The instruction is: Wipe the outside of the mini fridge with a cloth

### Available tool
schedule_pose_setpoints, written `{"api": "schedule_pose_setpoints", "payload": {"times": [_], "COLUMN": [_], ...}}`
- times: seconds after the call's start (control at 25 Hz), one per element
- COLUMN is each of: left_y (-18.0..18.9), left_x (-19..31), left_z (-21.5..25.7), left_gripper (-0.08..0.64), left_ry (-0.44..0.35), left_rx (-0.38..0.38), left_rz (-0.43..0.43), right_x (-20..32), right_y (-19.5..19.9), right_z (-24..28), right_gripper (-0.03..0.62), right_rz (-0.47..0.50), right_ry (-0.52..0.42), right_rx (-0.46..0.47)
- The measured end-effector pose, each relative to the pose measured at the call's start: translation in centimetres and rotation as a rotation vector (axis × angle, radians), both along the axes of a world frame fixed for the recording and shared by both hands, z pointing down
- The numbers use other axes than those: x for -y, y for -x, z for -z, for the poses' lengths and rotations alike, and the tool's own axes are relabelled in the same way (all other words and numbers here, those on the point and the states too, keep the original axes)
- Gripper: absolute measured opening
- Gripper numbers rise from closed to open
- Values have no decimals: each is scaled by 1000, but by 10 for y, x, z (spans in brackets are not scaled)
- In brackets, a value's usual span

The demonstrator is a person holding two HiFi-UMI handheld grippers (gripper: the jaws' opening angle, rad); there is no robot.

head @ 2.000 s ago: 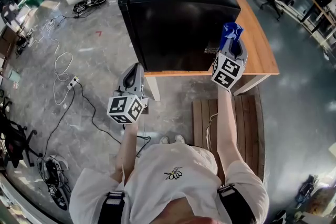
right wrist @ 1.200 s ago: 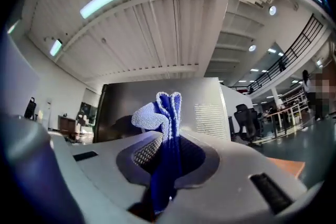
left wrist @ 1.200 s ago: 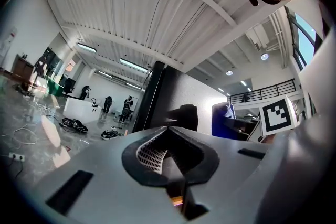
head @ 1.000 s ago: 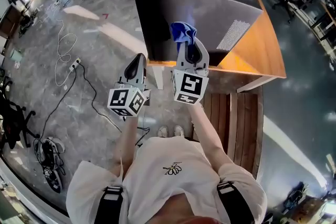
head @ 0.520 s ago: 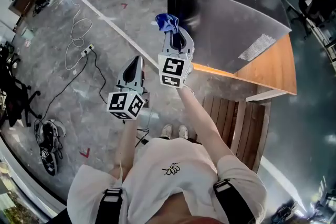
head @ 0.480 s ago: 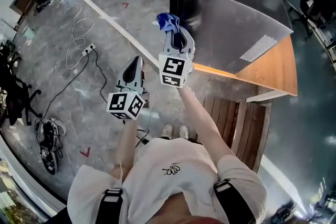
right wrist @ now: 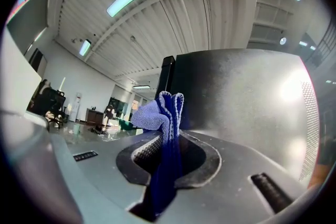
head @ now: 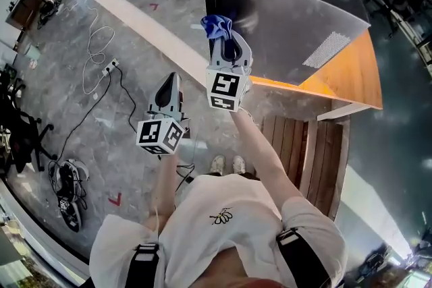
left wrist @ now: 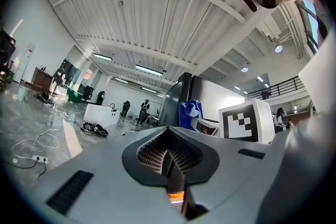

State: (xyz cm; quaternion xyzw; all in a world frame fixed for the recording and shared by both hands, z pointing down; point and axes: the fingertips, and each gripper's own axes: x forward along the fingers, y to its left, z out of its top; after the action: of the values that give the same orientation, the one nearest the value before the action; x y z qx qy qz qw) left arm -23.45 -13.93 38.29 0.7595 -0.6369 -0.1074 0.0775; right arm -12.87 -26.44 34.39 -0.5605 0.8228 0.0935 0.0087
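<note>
Right gripper (head: 221, 38) pinches the cloth (head: 216, 25) near the mini fridge (head: 290, 17); most wiping seemingly left; left gripper (head: 172, 79) closed, empty.

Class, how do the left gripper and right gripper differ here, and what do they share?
The left gripper has its jaws together on nothing; the right gripper is shut on a blue cloth. The right gripper is held up near the mini fridge, the left gripper farther from it. Both carry a marker cube.
</note>
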Motion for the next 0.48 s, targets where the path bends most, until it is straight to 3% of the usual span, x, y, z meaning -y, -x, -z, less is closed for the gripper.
{"api": "schedule_pose_setpoints", "payload": {"times": [0.48], "left_y": [-71], "left_x": [23], "left_z": [0], "left_gripper": [5], "left_ry": [-10], "left_rx": [-4], "left_rz": [-155], "right_x": [0], "right_y": [-114], "right_z": [2], "right_gripper": [63], "right_rz": [-184], "right_ry": [-18], "right_rx": [-7]}}
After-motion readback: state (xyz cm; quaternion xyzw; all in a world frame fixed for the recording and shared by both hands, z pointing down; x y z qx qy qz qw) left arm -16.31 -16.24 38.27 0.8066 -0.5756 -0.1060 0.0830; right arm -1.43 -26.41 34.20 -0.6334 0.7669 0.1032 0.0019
